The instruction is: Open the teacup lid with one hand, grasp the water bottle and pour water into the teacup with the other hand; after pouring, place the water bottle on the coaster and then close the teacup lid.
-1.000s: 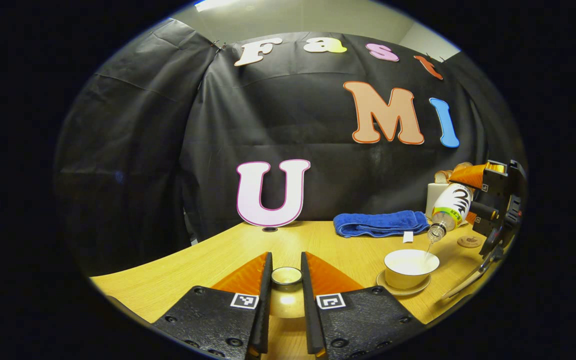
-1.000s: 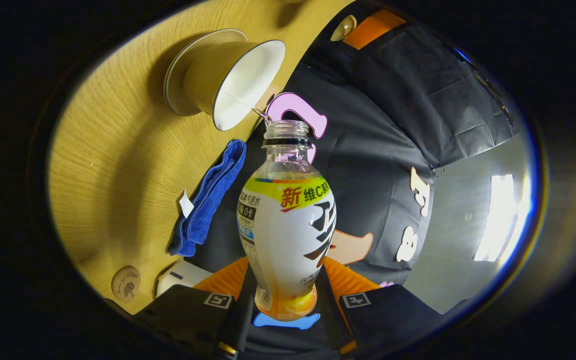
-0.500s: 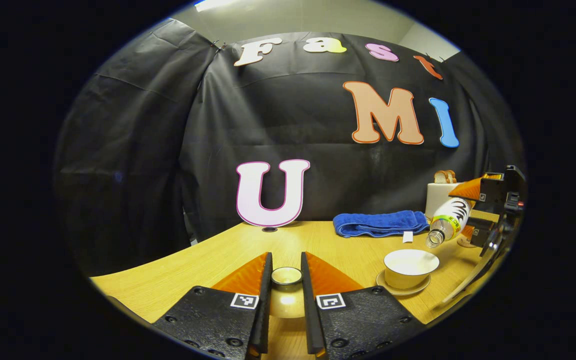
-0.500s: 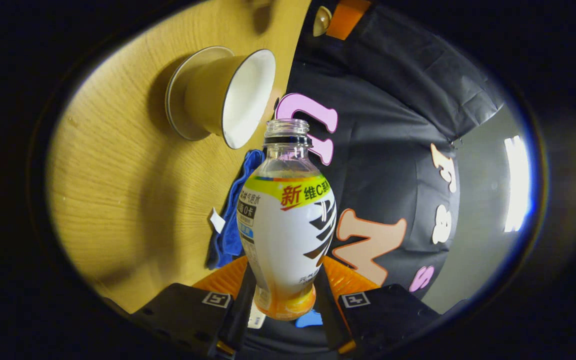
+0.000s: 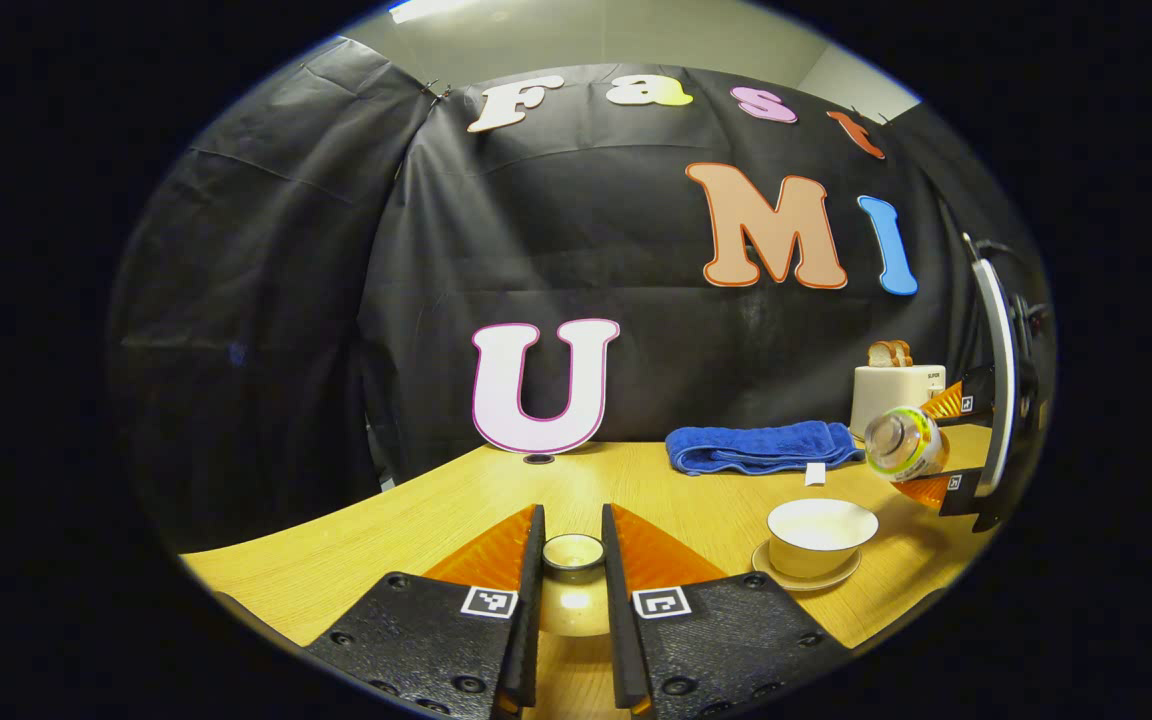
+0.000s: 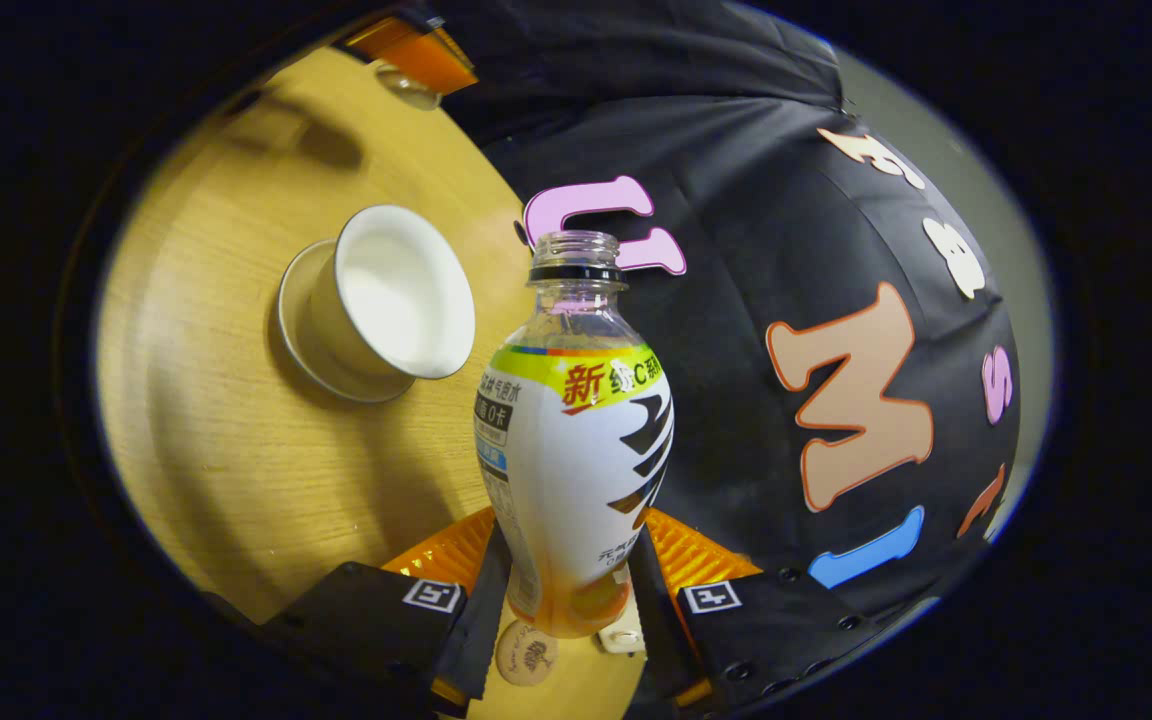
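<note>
The left gripper [image 5: 572,590] is clenched on the teacup lid [image 5: 573,552], held above the counter [image 5: 436,520] near its front edge. The right gripper [image 6: 568,590] grasps the water bottle [image 6: 576,440] — uncapped and tilted — beside the open teacup [image 5: 822,533] on its saucer [image 5: 804,578], near the counter's right edge.

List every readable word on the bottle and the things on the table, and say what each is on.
Bottle label: printed characters, not transcribed here.
Toaster: a small dark word, too small to read.
Coaster: emblem and print, too blurred to read.
Towel tag: too small to tell.
</note>
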{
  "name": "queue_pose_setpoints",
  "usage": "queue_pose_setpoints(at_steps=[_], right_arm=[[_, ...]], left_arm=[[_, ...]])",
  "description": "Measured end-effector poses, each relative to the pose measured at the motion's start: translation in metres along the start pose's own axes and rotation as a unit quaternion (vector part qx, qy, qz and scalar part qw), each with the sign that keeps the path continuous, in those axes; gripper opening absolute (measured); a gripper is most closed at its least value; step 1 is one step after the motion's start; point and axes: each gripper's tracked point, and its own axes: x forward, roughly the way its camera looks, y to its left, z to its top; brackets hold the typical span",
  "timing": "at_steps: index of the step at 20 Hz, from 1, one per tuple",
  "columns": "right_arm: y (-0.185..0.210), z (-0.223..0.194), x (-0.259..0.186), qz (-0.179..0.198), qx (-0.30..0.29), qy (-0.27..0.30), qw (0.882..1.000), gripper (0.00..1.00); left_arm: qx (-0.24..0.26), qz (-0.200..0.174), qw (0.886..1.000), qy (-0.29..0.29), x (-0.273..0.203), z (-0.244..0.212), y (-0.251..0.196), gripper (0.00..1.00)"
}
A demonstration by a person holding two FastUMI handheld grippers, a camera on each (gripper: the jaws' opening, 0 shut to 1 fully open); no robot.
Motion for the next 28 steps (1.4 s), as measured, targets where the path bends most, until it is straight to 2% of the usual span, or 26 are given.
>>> queue_pose_setpoints(at_steps=[2, 5, 10, 12, 14, 18, 23, 28], right_arm=[[-0.012, -0.002, -0.002, -0.003, 0.062, -0.002, 0.998, 0.64], [-0.030, -0.013, -0.003, -0.008, 0.148, -0.005, 0.989, 0.63], [-0.059, -0.033, 0.003, -0.012, 0.283, -0.007, 0.959, 0.63], [-0.068, -0.042, 0.000, -0.020, 0.316, -0.011, 0.948, 0.63], [-0.074, -0.057, -0.003, -0.026, 0.344, -0.008, 0.939, 0.68], [-0.087, -0.089, 0.002, -0.033, 0.401, 0.006, 0.916, 0.67], [-0.085, -0.130, -0.006, -0.038, 0.478, 0.014, 0.877, 0.65], [-0.080, -0.163, -0.005, -0.043, 0.521, 0.029, 0.852, 0.66]], left_arm=[[0.000, 0.000, 1.000, 0.000, 0.000, 0.000, 0.000, 0.27], [0.000, 0.000, 1.000, 0.000, 0.000, 0.000, 0.000, 0.27], [0.000, 0.000, 1.000, 0.000, 0.000, 0.000, 0.000, 0.27], [0.000, -0.001, 1.000, 0.000, 0.000, 0.000, 0.000, 0.27], [0.000, -0.001, 1.000, 0.000, 0.000, 0.000, 0.000, 0.27], [0.000, -0.002, 1.000, 0.000, 0.000, 0.000, 0.000, 0.27], [0.000, -0.002, 1.000, 0.000, 0.000, 0.001, 0.000, 0.27], [0.000, -0.003, 1.000, 0.000, 0.000, 0.000, 0.000, 0.27]])
